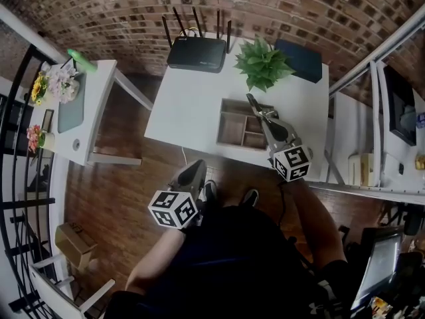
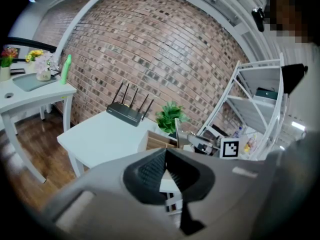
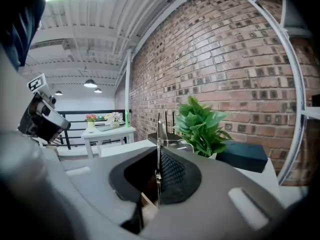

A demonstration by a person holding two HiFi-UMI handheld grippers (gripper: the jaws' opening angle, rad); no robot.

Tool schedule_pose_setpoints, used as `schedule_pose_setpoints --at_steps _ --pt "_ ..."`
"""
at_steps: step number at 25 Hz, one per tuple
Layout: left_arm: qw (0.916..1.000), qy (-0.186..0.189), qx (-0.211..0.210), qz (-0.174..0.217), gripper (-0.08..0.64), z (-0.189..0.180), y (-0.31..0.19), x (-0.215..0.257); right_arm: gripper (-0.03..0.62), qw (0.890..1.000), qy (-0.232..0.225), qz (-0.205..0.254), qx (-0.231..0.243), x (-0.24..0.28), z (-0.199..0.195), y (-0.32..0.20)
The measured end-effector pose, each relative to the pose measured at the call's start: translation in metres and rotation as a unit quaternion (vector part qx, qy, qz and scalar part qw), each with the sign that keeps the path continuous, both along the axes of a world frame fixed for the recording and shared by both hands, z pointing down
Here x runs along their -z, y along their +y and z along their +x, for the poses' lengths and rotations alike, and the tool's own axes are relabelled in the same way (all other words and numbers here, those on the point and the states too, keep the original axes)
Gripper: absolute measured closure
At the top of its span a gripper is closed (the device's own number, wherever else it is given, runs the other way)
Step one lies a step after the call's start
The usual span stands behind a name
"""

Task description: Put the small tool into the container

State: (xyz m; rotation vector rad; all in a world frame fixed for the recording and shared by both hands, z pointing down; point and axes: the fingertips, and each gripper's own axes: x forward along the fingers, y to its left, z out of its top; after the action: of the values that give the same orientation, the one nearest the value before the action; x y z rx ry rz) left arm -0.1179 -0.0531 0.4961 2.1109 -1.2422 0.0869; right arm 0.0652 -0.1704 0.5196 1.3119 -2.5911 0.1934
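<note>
The small tool (image 1: pixel 252 101), a thin flat metal strip, is pinched in my right gripper (image 1: pixel 260 113), which is shut on it. It hangs over the back right part of the wooden container (image 1: pixel 229 130), a divided tray on the white table (image 1: pixel 186 105). In the right gripper view the tool (image 3: pixel 159 129) stands up from between the shut pads (image 3: pixel 170 171). The left gripper view shows the same tool (image 2: pixel 177 132) above the container (image 2: pixel 154 141). My left gripper (image 1: pixel 192 175) is shut and empty, held low off the table's front edge near my body.
A black router (image 1: pixel 196 52) stands at the back of the table. A green potted plant (image 1: pixel 263 64) and a dark blue box (image 1: pixel 300 60) are just behind the container. A side table with flowers (image 1: pixel 63 85) is at the left, white shelving (image 1: pixel 372 131) at the right.
</note>
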Motion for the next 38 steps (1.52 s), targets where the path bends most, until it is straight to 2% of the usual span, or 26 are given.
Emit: schedule_pose_setpoints --at_steps 10,16,31,38 --pt "0.9999 0.001 0.012 -0.009 0.555 -0.006 0.006 -0.003 0.581 0.997 0.074 0.016 0.016 -0.03 -0.001 0.004" --pt "0.9998 0.0 0.008 -0.016 0.555 -0.004 0.007 -0.005 0.58 0.994 0.103 0.022 0.036 -0.046 -0.007 0.009" --pt "0.9999 0.012 -0.005 -0.008 0.555 -0.001 -0.004 -0.001 0.58 0.989 0.14 -0.055 0.004 -0.076 0.0 0.019" --pt "0.9995 0.027 -0.016 0.004 0.555 -0.008 -0.014 0.005 0.577 0.987 0.143 -0.074 -0.012 -0.074 -0.004 0.022"
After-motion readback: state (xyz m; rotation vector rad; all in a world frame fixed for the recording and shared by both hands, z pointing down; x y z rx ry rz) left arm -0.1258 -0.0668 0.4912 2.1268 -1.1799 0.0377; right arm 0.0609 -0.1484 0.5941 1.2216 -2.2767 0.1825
